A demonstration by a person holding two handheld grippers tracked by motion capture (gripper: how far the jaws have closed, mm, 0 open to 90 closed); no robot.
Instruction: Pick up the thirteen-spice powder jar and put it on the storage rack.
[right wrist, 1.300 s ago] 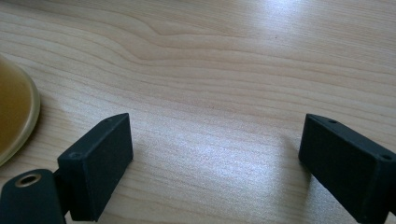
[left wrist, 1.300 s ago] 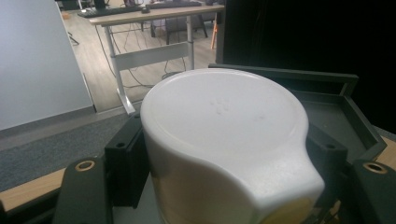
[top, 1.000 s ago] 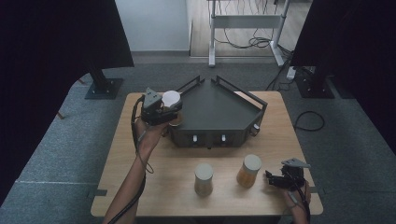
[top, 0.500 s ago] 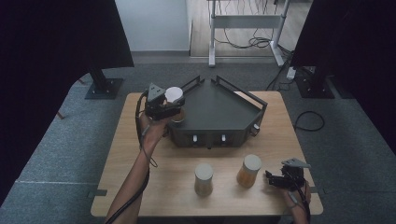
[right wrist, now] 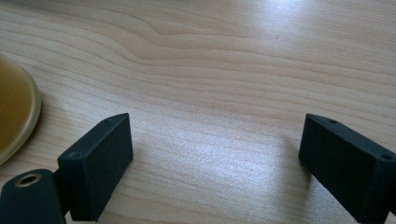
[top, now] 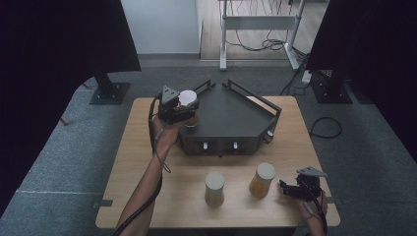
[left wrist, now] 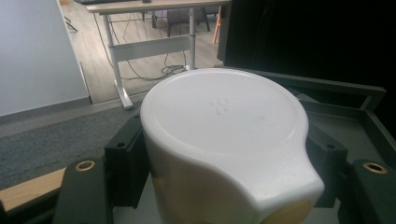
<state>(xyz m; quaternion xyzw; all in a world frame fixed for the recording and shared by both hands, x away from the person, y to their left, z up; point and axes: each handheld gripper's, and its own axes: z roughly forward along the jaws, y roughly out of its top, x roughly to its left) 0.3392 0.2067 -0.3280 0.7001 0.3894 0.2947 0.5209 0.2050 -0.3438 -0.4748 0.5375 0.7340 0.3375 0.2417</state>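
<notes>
**K:** Jaws of the left gripper (top: 183, 109) are clamped on the white-lidded jar (top: 188, 100), one pad each side just under the lid. Jar sits upper left of centre in the high view, held over the near-left corner of the black tray (top: 236, 115), apparently not yet set down.

**M:** Grip looks high on the jar. Risk?

**K:** If the body is smooth, it could pivot or slide between the pads. Tilt it and it may clip the tray's raised rim (left wrist: 336, 88) going in, then tip.

**M:** Contents?

**K:** Amber-looking below the lid; can't tell whether it's sealed. A knock could spill.

**M:** Right side?

**K:** Right gripper (top: 295, 189) rests lower right on the wooden table (top: 147, 147), jaws apart, nothing between them. Orange jar (top: 261, 180) stands just beside it, beige-lidded jar (top: 215, 188) further left. A careless sweep could topple either one.
</notes>
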